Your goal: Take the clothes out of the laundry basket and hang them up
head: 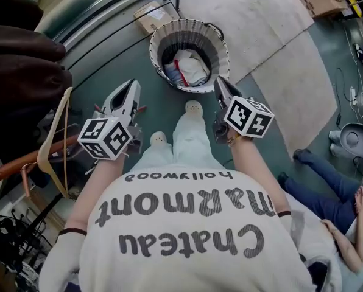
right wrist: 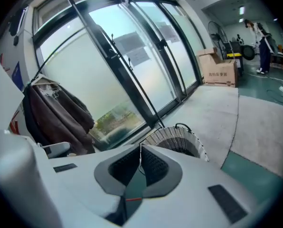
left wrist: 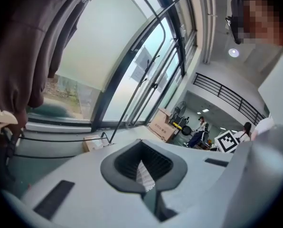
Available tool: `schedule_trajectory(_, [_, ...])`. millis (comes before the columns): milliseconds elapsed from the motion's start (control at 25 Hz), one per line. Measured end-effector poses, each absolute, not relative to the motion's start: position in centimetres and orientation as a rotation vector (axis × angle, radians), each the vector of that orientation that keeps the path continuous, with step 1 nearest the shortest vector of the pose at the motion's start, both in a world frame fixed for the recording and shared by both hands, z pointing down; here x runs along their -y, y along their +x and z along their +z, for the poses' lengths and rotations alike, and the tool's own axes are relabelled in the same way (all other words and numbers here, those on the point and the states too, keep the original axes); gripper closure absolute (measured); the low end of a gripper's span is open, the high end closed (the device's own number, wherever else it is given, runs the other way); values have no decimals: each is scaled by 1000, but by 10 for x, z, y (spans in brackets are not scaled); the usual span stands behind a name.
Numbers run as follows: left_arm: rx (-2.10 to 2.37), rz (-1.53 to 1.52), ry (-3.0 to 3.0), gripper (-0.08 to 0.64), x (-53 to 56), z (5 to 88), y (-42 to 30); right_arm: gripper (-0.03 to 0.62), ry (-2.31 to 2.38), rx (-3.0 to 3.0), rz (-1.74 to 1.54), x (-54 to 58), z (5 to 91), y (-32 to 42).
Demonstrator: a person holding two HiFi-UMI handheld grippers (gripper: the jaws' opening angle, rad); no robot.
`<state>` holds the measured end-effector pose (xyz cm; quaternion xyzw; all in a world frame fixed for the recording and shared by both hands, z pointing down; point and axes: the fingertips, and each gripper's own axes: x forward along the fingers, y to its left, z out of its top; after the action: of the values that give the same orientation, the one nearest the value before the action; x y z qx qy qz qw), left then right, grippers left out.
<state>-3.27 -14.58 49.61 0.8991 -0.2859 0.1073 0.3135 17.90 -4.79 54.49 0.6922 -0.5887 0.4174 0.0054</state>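
Note:
A round wire laundry basket [head: 159,58] stands on the green floor ahead of my feet. White and red clothes [head: 190,67] lie inside it. My left gripper [head: 131,90] hangs shut and empty to the basket's lower left, well short of it. My right gripper [head: 220,85] is also shut and empty, with its tip close to the basket's near right rim. In the left gripper view the jaws [left wrist: 142,161] are closed, and the basket [left wrist: 145,175] shows striped just beyond them. The right gripper view has the closed jaws [right wrist: 140,163] below the basket rim [right wrist: 179,137].
A brown garment [head: 20,53] hangs at the left, with a wooden hanger [head: 52,143] on an orange rail [head: 11,166] below it. A cardboard box [head: 152,15] lies behind the basket. A grey mat [head: 273,35] covers the far floor. A person [head: 327,190] sits at the right.

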Motion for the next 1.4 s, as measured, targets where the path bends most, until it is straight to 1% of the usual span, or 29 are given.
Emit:
schedule_trajectory(400, [882, 417, 2238, 552, 152, 561, 32, 561, 1465, 2008, 1271, 93, 625, 183])
schedule_trajectory(560, [910, 441, 2173, 552, 150, 592, 50, 561, 1279, 2047, 1253, 103, 657, 180])
schedule_trajectory(760, [858, 549, 2221, 552, 154, 631, 61, 560, 1245, 2001, 1296, 106, 707, 189])
schedule_trajectory(920, [817, 657, 2276, 552, 184, 670, 56, 558, 1264, 1981, 1226, 125, 744, 206])
schedule_trajectory(1200, [746, 616, 2345, 552, 239, 700, 81, 554, 1297, 1951, 1137, 164, 802, 222])
schedule_trajectory(1240, [741, 600, 2342, 552, 245, 704, 84, 540, 1300, 1947, 1121, 170, 811, 223])
schedule_trajectory(1280, [742, 581, 2336, 552, 250, 707, 86, 490, 1305, 1940, 1114, 174, 820, 225])
schedule_trajectory(1320, [747, 558, 2329, 552, 255, 710, 89, 471, 1311, 1933, 1116, 177, 830, 227])
schedule_trajectory(1400, [755, 501, 2325, 552, 263, 718, 94, 467, 1313, 1923, 1127, 181, 851, 230])
